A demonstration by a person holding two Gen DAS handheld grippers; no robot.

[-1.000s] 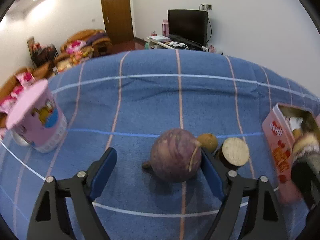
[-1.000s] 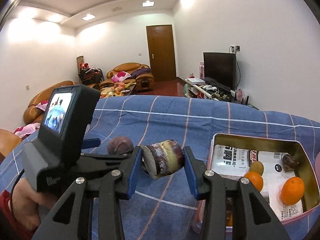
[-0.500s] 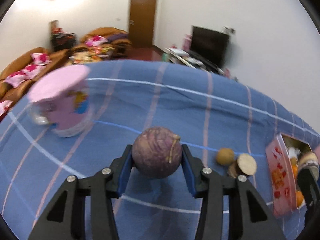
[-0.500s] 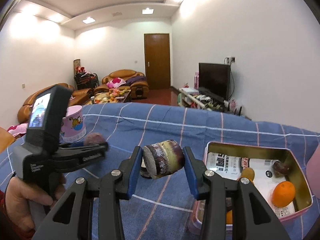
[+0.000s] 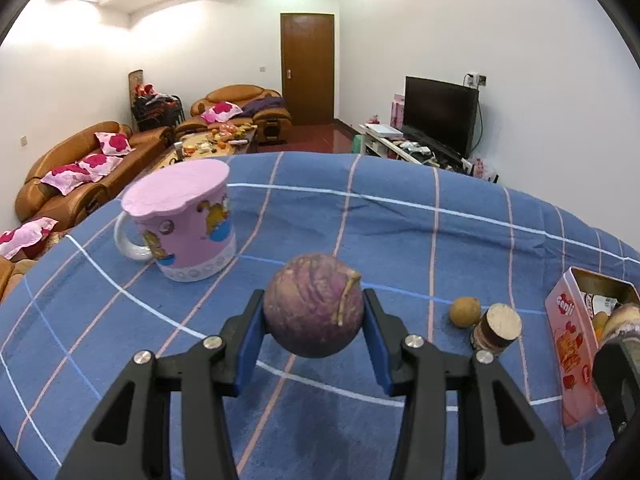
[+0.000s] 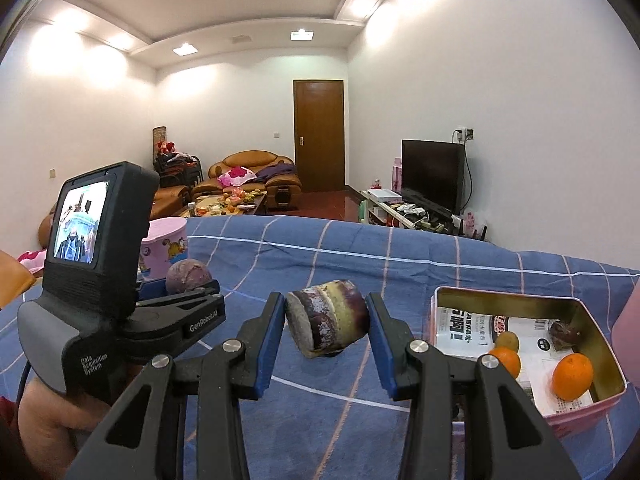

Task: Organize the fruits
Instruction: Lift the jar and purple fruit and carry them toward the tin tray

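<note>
The left tongs (image 5: 313,334) are clamped on a round purple fruit (image 5: 313,305), matte and faintly streaked, with a dry tan stem curling down its right side; their jaws have just closed in on it, and both blue pads press its flanks as it hangs clear of the cloth. The right tongs (image 6: 327,326) are clamped on a short cane stub (image 6: 328,326), a cylinder banded purple, yellow-green and frosty white with a rough grey cut face, tilted between the pads. Below lies a blue checked cloth (image 5: 400,232) with thin white and pink lines, soft and slightly creased, covering the desk out to its rounded far edge. On it a second stub (image 5: 497,326) stands on end just beside a small round tan fruit (image 5: 465,311). The pink tin box (image 6: 600,404), rectangular with rounded corners and a gold metal lining, sits to the right, holding printed paper, two oranges (image 6: 572,376), a small greenish fruit and a dark wrinkled one. A glossy pink mug (image 5: 186,224) with a pink lid stands well to the left, with bare cloth between it and the fruits.
</note>
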